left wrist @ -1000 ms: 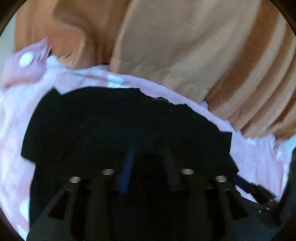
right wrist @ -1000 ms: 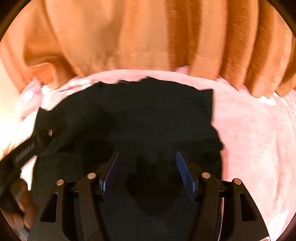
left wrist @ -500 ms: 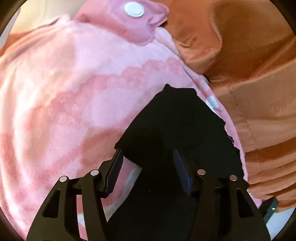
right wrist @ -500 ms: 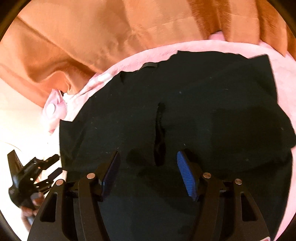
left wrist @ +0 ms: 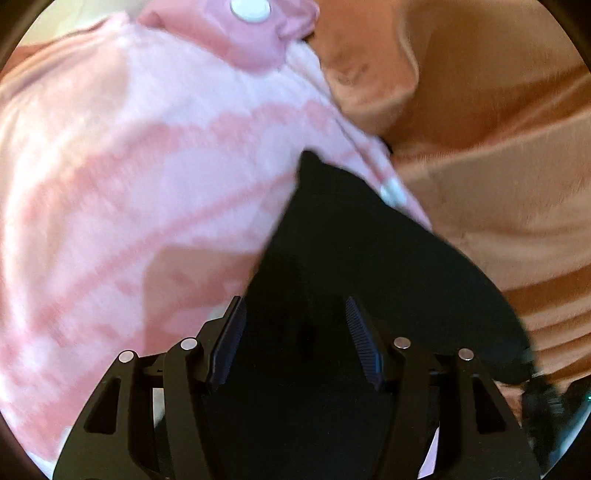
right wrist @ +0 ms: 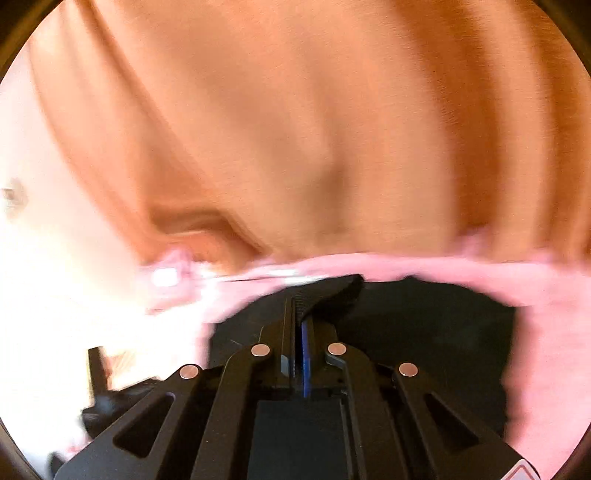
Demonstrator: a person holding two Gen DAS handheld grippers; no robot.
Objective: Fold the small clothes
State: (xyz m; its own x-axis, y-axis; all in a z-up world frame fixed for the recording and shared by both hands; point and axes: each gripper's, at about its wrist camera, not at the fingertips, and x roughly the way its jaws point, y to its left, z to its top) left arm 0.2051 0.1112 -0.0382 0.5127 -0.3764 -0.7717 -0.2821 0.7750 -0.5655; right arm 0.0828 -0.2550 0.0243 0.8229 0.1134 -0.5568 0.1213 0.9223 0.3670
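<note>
A small black garment lies on a pink patterned blanket. My left gripper is open, its fingers straddling the garment's left part just above the cloth. In the right wrist view my right gripper is shut on a raised fold of the black garment, with a pinched black edge sticking up past the fingertips. The rest of the garment lies flat to the right of that gripper. The view is blurred by motion.
An orange-brown curtain or cover hangs along the far side of the blanket and also shows in the left wrist view. A pink pouch with a white button lies at the blanket's far end.
My right gripper has closed on a fold of the black garment and dropped low toward it. My left gripper stays open and has shifted slightly along the garment.
</note>
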